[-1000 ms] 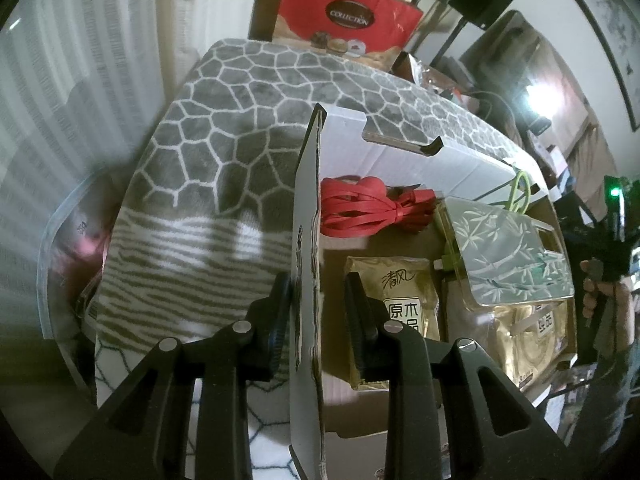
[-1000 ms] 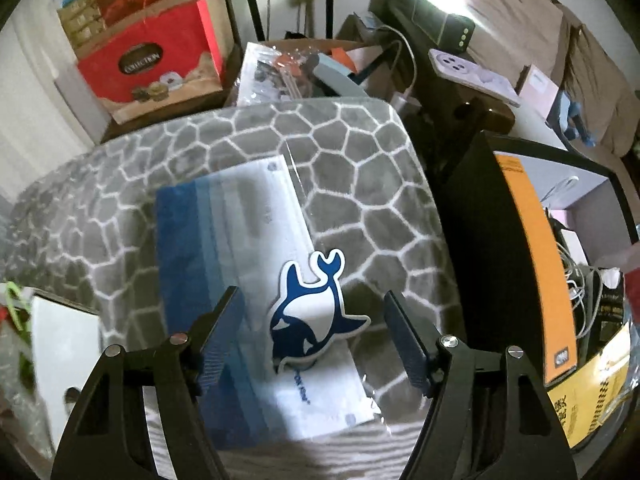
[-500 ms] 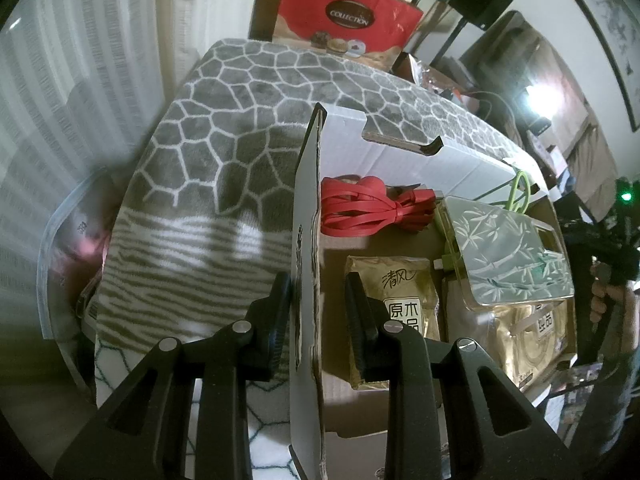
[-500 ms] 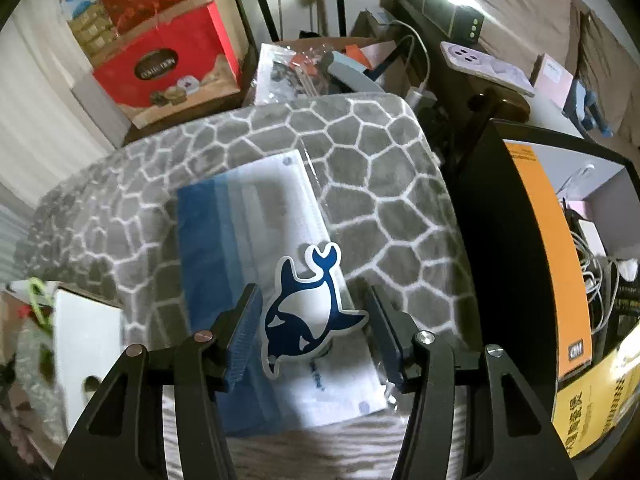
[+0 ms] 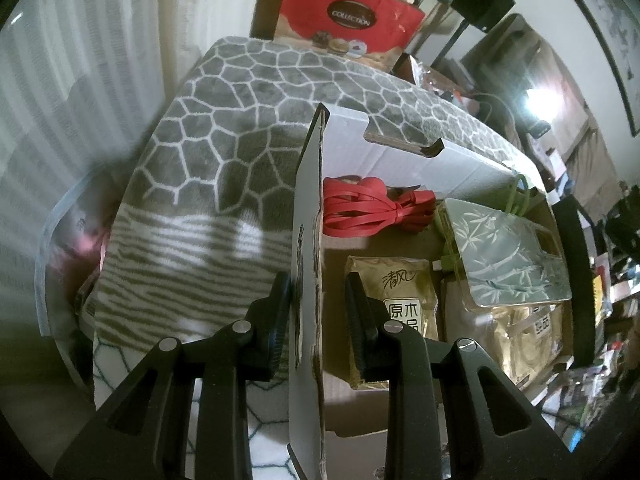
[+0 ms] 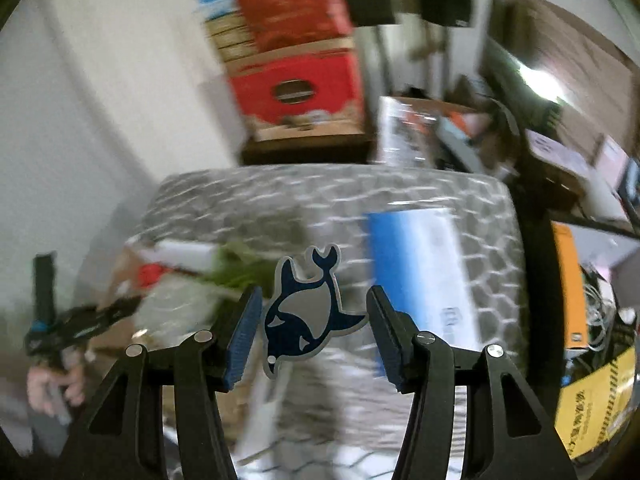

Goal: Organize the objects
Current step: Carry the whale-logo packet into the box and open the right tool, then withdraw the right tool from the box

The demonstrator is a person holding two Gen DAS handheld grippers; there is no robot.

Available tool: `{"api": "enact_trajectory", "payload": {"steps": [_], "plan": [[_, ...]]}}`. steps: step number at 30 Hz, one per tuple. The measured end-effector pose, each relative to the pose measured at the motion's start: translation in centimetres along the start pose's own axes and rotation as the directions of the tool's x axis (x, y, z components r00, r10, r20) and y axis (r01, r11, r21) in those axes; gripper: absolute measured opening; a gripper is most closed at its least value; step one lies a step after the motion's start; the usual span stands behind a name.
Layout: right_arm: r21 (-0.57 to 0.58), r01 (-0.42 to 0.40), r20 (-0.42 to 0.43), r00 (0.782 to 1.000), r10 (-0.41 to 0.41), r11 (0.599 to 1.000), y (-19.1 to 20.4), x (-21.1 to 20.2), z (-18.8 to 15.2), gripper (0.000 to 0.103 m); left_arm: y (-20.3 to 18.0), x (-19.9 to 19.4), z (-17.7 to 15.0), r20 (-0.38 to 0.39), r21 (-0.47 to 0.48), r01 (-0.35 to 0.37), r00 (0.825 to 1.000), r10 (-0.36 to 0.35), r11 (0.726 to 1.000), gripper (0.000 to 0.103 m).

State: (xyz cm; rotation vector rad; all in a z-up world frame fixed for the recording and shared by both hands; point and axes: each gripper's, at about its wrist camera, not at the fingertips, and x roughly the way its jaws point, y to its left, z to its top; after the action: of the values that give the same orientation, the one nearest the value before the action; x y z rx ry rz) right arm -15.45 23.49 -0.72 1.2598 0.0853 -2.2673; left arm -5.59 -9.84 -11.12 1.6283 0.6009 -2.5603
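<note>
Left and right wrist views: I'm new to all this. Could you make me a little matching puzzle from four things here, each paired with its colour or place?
Things:
1 whale cutout
2 strap bundle
3 flat pouch
4 box wall

Colour or place:
a red
b between the fingers of the left gripper
c navy and white
d bamboo-leaf print

Pairs: 1-c, 2-a, 3-d, 4-b

Motion blur smears the right wrist view: the hexagon-patterned blanket (image 6: 320, 208), the blue-and-white packet (image 6: 420, 268) and the cardboard box (image 6: 168, 256) lose their detail. The box's near corner (image 5: 308, 440) runs off the left view's bottom edge.
</note>
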Motion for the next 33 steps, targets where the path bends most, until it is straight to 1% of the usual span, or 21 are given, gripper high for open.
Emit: {"api": "enact_trajectory", "payload": {"steps": [3, 7, 12, 17, 23, 25, 26, 29, 33], "plan": [[-0.062, -0.050, -0.025, 0.998, 0.049, 0.997, 3.4, 0.3, -0.4, 0.055, 0.3, -0.1, 0.0, -0.003, -0.017, 0.019, 1.000, -0.019, 1.000, 0.024], [-0.150, -0.115, -0.051, 0.993, 0.108, 0.982, 7.9, 1.0, -1.2, 0.055, 1.1, -0.5, 0.1, -0.002, -0.051, 0.057, 0.998, -0.057, 0.997, 0.024], [-0.221, -0.182, -0.099, 0.982, 0.164, 0.958, 12.6, 2.9, -1.9, 0.055, 1.4, -1.2, 0.2, 0.014, -0.056, 0.060, 0.998, -0.059, 0.997, 0.024], [-0.272, -0.240, -0.151, 0.967, 0.205, 0.932, 15.9, 5.0, -3.0, 0.055, 1.5, -1.3, 0.4, 0.016, -0.059, 0.058, 0.998, -0.057, 0.997, 0.024], [-0.291, -0.272, -0.176, 0.958, 0.228, 0.917, 18.2, 7.3, -3.8, 0.056, 1.9, -1.1, 0.7, 0.013, -0.067, 0.054, 0.999, -0.053, 0.996, 0.024], [-0.298, -0.274, -0.184, 0.957, 0.226, 0.914, 18.7, 8.0, -4.0, 0.059, 1.9, -1.2, 0.6, 0.013, -0.066, 0.051, 0.999, -0.050, 0.997, 0.024], [-0.301, -0.273, -0.189, 0.956, 0.224, 0.914, 18.9, 8.0, -4.2, 0.063, 1.9, -1.2, 0.6, 0.014, -0.066, 0.050, 0.999, -0.049, 0.997, 0.024], [-0.303, -0.270, -0.188, 0.957, 0.220, 0.914, 18.7, 7.9, -4.1, 0.065, 1.9, -1.3, 0.6, 0.016, -0.063, 0.046, 0.999, -0.045, 0.997, 0.024], [-0.280, -0.247, -0.155, 0.965, 0.210, 0.928, 17.2, 6.5, -3.7, 0.065, 1.7, -1.0, 0.6, 0.014, -0.057, 0.036, 0.999, -0.035, 0.998, 0.024]]}}
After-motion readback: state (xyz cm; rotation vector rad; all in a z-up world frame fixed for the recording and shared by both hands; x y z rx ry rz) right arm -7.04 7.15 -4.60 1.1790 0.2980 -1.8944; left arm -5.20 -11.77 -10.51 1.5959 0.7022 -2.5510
